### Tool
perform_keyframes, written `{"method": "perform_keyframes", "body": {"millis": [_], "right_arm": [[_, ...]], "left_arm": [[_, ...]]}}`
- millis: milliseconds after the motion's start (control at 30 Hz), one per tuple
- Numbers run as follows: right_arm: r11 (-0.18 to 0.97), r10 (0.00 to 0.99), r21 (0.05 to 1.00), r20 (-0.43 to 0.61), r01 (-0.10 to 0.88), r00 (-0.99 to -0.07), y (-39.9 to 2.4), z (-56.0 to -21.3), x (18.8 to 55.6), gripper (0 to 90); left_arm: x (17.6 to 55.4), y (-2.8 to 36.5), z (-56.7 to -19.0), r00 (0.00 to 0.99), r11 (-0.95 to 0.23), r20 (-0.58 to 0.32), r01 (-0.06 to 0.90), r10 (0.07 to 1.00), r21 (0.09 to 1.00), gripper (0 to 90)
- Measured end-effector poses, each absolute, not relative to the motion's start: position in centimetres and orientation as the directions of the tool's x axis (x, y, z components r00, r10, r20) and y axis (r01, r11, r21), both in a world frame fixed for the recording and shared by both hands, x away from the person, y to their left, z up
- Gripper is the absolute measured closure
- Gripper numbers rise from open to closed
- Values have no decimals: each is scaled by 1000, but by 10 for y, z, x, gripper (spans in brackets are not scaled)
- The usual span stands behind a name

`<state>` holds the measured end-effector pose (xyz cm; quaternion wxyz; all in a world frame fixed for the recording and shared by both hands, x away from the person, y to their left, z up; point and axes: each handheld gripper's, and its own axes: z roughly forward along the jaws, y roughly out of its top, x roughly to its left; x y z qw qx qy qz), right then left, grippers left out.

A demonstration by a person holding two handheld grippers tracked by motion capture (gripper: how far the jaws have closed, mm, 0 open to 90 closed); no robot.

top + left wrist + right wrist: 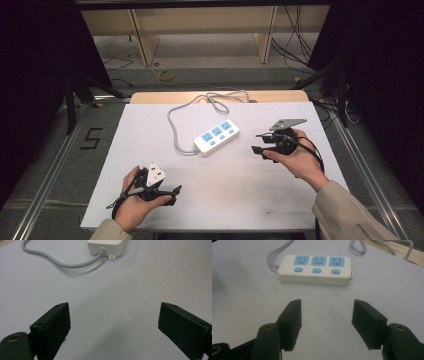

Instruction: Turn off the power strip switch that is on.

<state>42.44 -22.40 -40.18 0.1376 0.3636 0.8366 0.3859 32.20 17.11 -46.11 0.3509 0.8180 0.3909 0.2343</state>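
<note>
A white power strip point(216, 136) with three blue sockets and three blue switches lies near the middle of the white table cover, and its grey cable point(175, 131) loops off toward the far edge. My right gripper point(258, 142) hovers just right of the strip, pointing at it, jaws open and empty. In the right gripper view the strip point(314, 270) lies broadside ahead of that gripper point(327, 320). My left gripper point(173, 195) sits near the front left, open and empty. In the left gripper view the strip's cable end point(106, 246) lies well beyond the gripper point(113, 325).
The white sheet point(150, 150) covers most of the table, with a wooden strip point(150, 97) bare at the far edge. Metal rails point(55, 160) run along both sides. Wooden shelving and loose cables point(295, 40) stand on the floor beyond.
</note>
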Motion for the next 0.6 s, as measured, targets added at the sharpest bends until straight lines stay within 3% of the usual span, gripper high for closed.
{"method": "perform_keyframes", "body": {"millis": [600], "right_arm": [[403, 719, 786, 46, 470, -694, -259, -424, 376, 368]], "left_arm": [[322, 171, -462, 582, -444, 103, 482, 807, 755, 104]]}}
